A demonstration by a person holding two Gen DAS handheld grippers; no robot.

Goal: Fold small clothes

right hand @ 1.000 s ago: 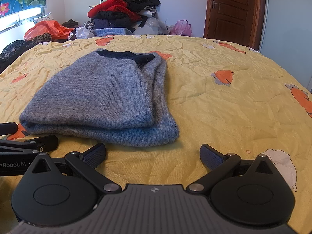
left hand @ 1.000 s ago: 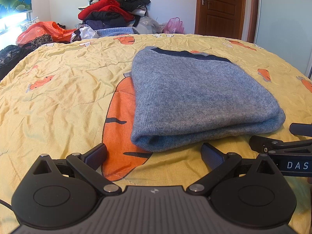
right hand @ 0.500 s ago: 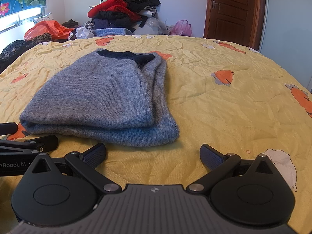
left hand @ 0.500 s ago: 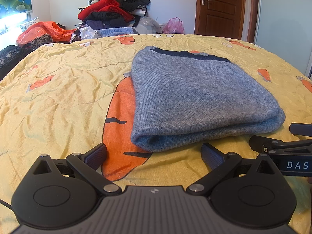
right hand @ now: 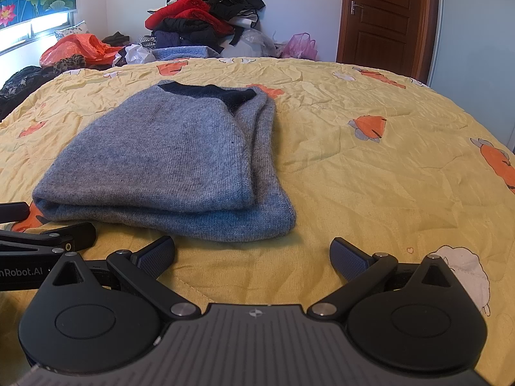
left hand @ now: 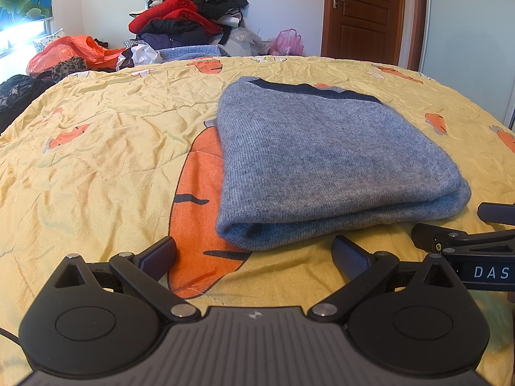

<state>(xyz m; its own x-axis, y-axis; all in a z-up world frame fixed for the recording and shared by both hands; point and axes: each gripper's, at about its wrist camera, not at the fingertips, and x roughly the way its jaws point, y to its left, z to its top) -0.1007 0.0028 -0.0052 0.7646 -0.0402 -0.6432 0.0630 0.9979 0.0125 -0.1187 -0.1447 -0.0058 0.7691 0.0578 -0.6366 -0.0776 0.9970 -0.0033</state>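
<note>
Sweater: the grey sweater [left hand: 325, 160] lies folded in a thick rectangle near the middle of the bed [left hand: 96, 148], its dark navy band at the far end, its rounded fold toward me, a little way in from the bed's near edge.
Layers: from my right view the upper layer sits short of the lower one at the near right corner [right hand: 276, 215], so the stack is slightly stepped.
Left gripper [left hand: 254, 252]: mine, spread wide and holding nothing, low over the quilt just short of the sweater's near left corner.
Right gripper [right hand: 252, 252]: also released and empty, facing the near right corner, not touching the knit.
Stage: I judge the fold nearly or fully done.
Doing it well: if I tidy it, I would pinch only the top layer's corner and draw it level with the one beneath, keeping low so the soft knit does not drag or unroll.
Containers: an orange plastic bag [left hand: 74, 48] and a pink bag [left hand: 286, 41] sit beyond the bed's far edge; their contents I cannot see.
Heap: a clothes pile [left hand: 190, 19] rises against the far wall.
</note>
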